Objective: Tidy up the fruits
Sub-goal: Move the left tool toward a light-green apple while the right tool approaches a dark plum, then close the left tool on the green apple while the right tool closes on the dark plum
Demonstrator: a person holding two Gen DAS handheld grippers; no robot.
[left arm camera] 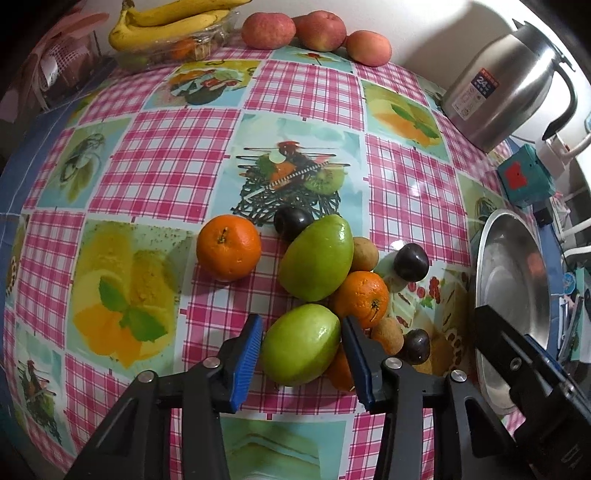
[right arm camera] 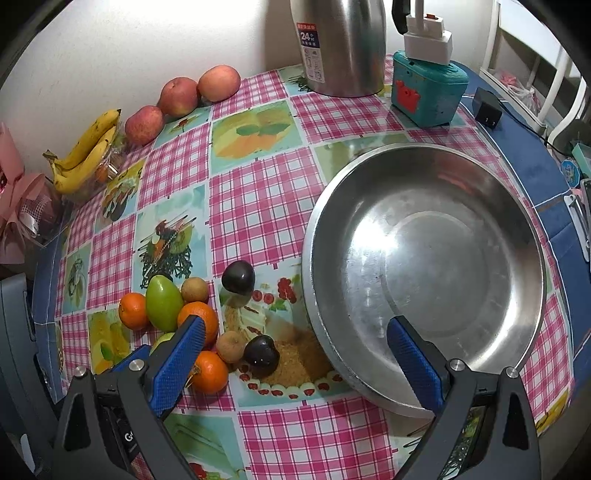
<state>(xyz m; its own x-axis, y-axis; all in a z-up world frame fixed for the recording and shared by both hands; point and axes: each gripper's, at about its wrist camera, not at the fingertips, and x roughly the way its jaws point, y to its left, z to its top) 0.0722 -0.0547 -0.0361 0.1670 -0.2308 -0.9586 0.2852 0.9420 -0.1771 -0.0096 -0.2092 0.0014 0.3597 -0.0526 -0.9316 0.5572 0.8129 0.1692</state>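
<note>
A pile of fruit lies on the pink checked tablecloth. My left gripper [left arm camera: 301, 322] points down with its blue pads pressed on both sides of a green fruit [left arm camera: 299, 343] at the near end of the pile. Behind it lie a second green fruit [left arm camera: 317, 258], two oranges [left arm camera: 229, 247] [left arm camera: 362, 299], dark plums [left arm camera: 410, 262] and small brown fruits [left arm camera: 388, 334]. A third orange [right arm camera: 208, 371] shows in the right wrist view. My right gripper [right arm camera: 295, 325] hangs open with nothing in it, one finger over the pile and the other over the near rim of the steel bowl [right arm camera: 443, 240].
Bananas [left arm camera: 166, 22] in a clear container and three apples [left arm camera: 269, 29] line the back wall. A steel thermos jug [right arm camera: 340, 44], a teal box [right arm camera: 428, 88] and a black adapter [right arm camera: 487, 110] stand behind the bowl. A pink wrapped bundle [right arm camera: 22, 206] sits at the left edge.
</note>
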